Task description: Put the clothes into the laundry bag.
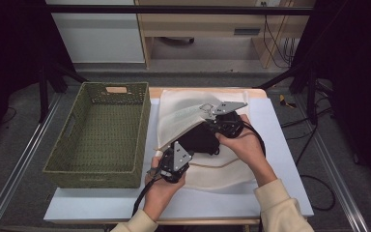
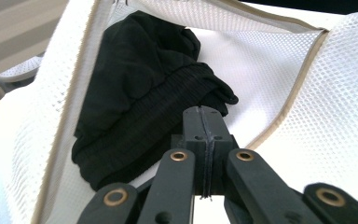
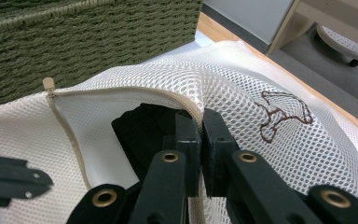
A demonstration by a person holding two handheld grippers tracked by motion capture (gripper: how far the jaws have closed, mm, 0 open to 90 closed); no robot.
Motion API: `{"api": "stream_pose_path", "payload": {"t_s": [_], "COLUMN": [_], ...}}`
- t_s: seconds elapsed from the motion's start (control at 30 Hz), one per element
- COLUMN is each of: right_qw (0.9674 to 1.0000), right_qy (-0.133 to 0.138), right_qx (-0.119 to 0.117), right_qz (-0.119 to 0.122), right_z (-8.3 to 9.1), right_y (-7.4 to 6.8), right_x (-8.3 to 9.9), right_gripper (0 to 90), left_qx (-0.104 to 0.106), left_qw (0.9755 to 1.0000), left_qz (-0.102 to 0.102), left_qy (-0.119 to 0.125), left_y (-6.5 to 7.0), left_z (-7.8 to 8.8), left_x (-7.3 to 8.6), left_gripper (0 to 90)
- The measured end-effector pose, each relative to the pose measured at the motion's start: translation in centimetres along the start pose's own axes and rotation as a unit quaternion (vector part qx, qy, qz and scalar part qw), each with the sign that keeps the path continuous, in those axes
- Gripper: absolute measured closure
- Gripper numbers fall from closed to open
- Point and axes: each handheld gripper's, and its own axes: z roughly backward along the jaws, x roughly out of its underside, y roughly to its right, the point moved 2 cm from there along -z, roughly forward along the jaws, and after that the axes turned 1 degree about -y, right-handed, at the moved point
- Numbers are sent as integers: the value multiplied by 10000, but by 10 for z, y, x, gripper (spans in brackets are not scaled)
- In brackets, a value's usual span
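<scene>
A white mesh laundry bag [image 1: 183, 112] lies on the table with its zipped mouth held apart. Inside it sits a bunched black garment [image 1: 200, 138], also plain in the left gripper view [image 2: 135, 102] and partly hidden behind the jaws in the right gripper view [image 3: 140, 128]. My right gripper [image 1: 208, 126] is shut on the bag's upper zipper edge [image 3: 121, 93] and holds that flap raised. My left gripper [image 1: 163, 158] is shut at the bag's lower near edge [image 2: 289, 102]; its jaws [image 2: 204, 119] press together with mesh under them. The left gripper's tip [image 3: 9, 182] pokes in at the lower left of the right gripper view.
A green woven basket [image 1: 101, 169] stands empty to the left of the bag, its wall close behind the bag [image 3: 98, 37]. The white table top [image 1: 280, 145] has bare room to the right and along the front edge. Dark frame posts flank the table.
</scene>
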Motion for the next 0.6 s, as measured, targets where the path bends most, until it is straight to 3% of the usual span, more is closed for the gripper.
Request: {"api": "stream_pose_path", "payload": {"t_s": [0.13,0.23,0.4,0.6], "right_qw": [10000,10000,9999,9995], "right_qy": [-6,-18,-97,-232], "right_qx": [14,8,9,-92], "right_qz": [19,44,132,176], "right_z": [3,4,4,-2], "right_y": [-2,-4,-11,-23], "right_x": [1,4,12,23], "right_gripper": [869,869,868,867], "left_qx": [-9,61,74,-4], "left_qw": [10000,9994,9986,9973], "left_qz": [69,301,460,625], "left_qy": [47,144,255,380], "left_y": [-4,-10,-16,-28], "left_z": [10,23,35,47], "left_x": [1,2,-1,-3], "left_gripper": [898,898,898,898]}}
